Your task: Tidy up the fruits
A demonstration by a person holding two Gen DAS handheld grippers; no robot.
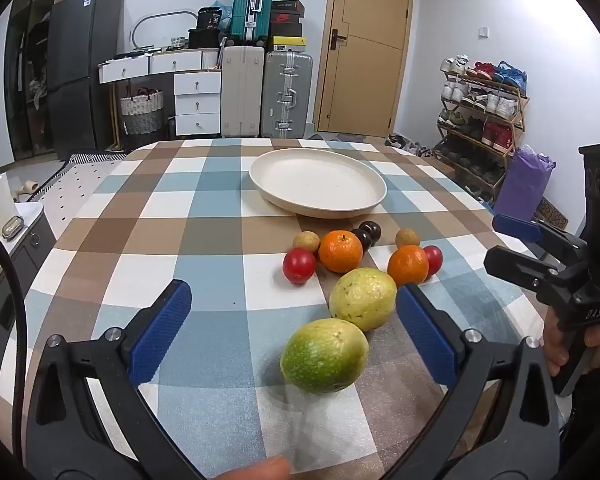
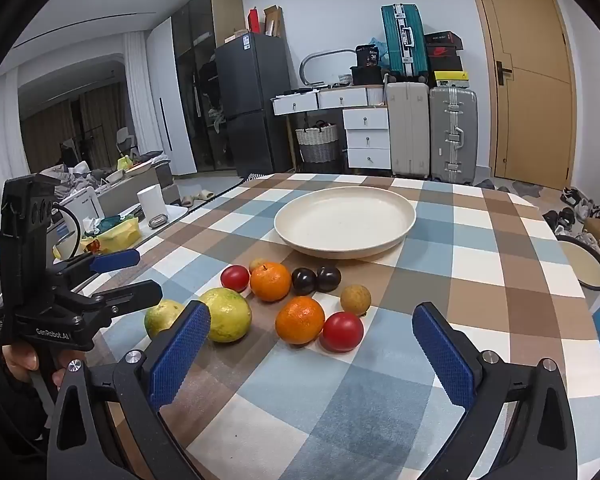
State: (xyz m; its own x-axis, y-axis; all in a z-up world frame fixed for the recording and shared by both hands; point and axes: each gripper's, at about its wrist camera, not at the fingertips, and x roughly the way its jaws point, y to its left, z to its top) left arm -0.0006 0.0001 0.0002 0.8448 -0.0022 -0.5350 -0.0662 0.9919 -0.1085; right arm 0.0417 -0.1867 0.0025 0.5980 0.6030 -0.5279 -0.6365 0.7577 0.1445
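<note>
A cream plate [image 1: 318, 182] [image 2: 345, 222] stands empty on the checked tablecloth. In front of it lie two green-yellow fruits [image 1: 325, 355] [image 1: 363, 299], two oranges [image 1: 340, 251] [image 1: 408, 265], two red tomatoes [image 1: 299, 265] [image 2: 342, 331], two dark plums [image 2: 304, 281] and two brown longans [image 2: 355, 299]. My left gripper [image 1: 294, 334] is open, its blue pads on either side of the nearest green fruit, not touching it. My right gripper [image 2: 314, 354] is open and empty, just short of the near orange [image 2: 299, 319] and tomato.
The table's right edge [image 2: 596, 320] drops off toward a round pan on the floor [image 2: 586, 258]. A low side table with clutter [image 2: 112, 228] stands to the left. Suitcases, drawers and a door are beyond the table.
</note>
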